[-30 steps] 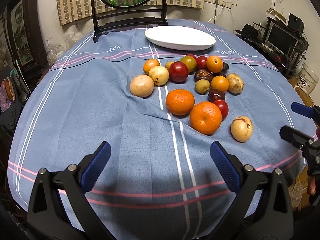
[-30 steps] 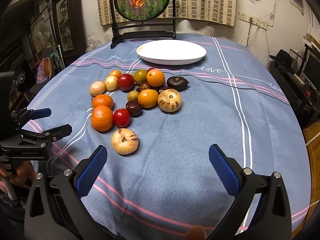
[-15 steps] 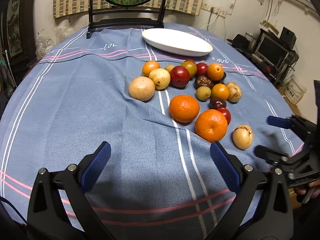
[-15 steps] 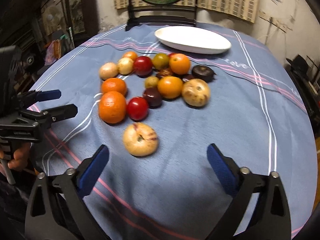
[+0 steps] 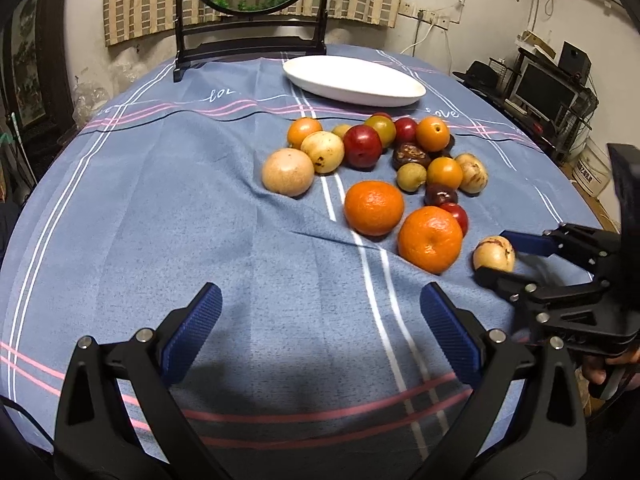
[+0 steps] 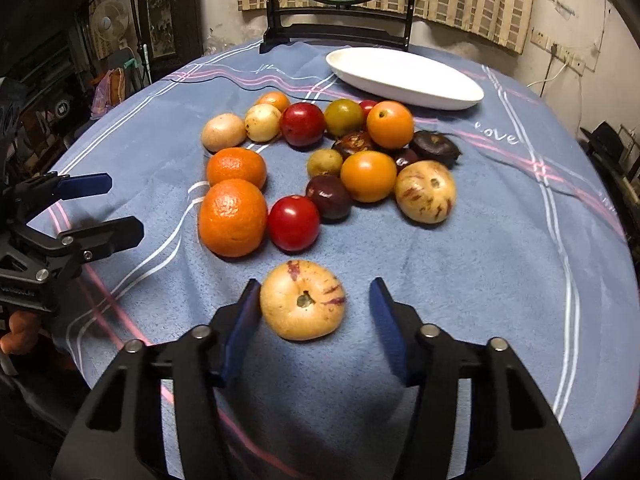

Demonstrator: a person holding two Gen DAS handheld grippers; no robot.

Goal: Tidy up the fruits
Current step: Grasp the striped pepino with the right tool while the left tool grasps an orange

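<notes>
A pile of fruits lies on the blue tablecloth [image 5: 160, 220]: two oranges [image 5: 430, 238] [image 6: 232, 216], red tomatoes [image 6: 293, 222], and yellow, dark and striped fruits. A pale striped melon [image 6: 302, 300] [image 5: 494, 254] sits nearest the front. My right gripper [image 6: 314, 322] [image 5: 496, 256] is open with its jaws around this melon; the left pad touches it. My left gripper [image 5: 320, 332] [image 6: 108, 204] is open and empty above bare cloth, left of the oranges. A white oval plate [image 5: 354, 80] [image 6: 404, 78] stands empty behind the pile.
A round goldfish screen on a dark stand [image 5: 248, 12] stands at the table's far edge. A shelf with a monitor [image 5: 548, 92] is off to the right. The cloth is wrinkled near the oranges.
My right gripper moved forward and narrowed around the striped melon. My left gripper shifted slightly closer to the pile and stayed open.
</notes>
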